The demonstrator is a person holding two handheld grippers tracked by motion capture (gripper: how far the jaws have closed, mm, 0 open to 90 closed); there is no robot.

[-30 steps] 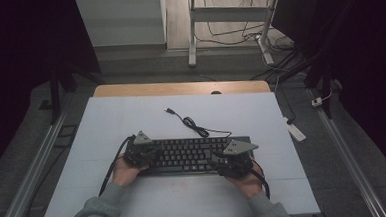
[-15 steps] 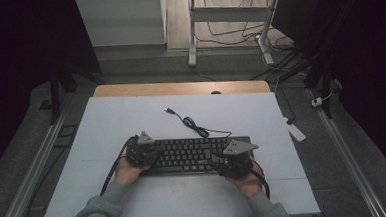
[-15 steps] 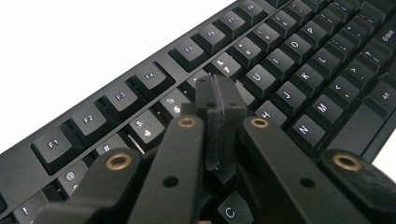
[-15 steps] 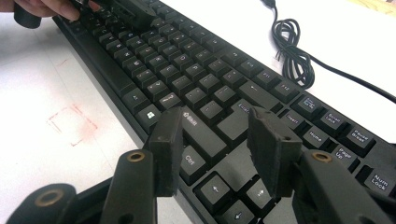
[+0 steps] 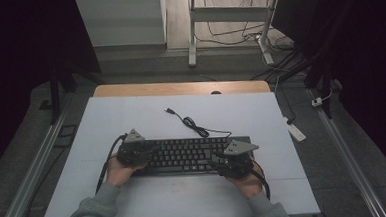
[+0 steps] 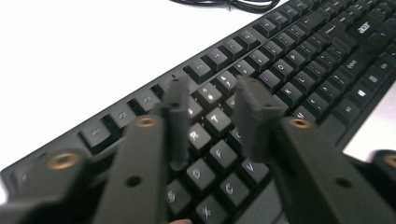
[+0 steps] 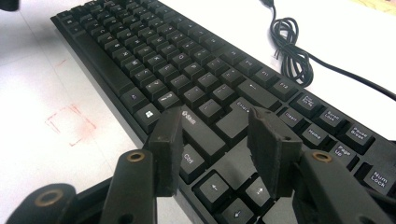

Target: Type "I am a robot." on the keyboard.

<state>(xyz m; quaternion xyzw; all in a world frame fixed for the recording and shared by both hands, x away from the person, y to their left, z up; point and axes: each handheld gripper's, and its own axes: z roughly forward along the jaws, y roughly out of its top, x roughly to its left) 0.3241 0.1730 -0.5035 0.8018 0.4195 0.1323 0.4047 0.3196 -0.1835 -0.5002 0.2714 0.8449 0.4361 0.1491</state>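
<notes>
A black keyboard (image 5: 196, 155) lies across the near half of the white desk (image 5: 131, 116). The left tool (image 6: 212, 114), jaws just parted and holding nothing, hovers over its letter keys; the right tool (image 7: 217, 149) hangs open, empty, above the arrow keys.

Printed in white on the black keyboard (image 7: 187, 88): Ctrl, Shift, Enter, Insert, Home, Page Up, Scroll Lock, Pause Break, Num Lock. Near its top edge, the brand acer; letter keys R, T, F, K legible
</notes>
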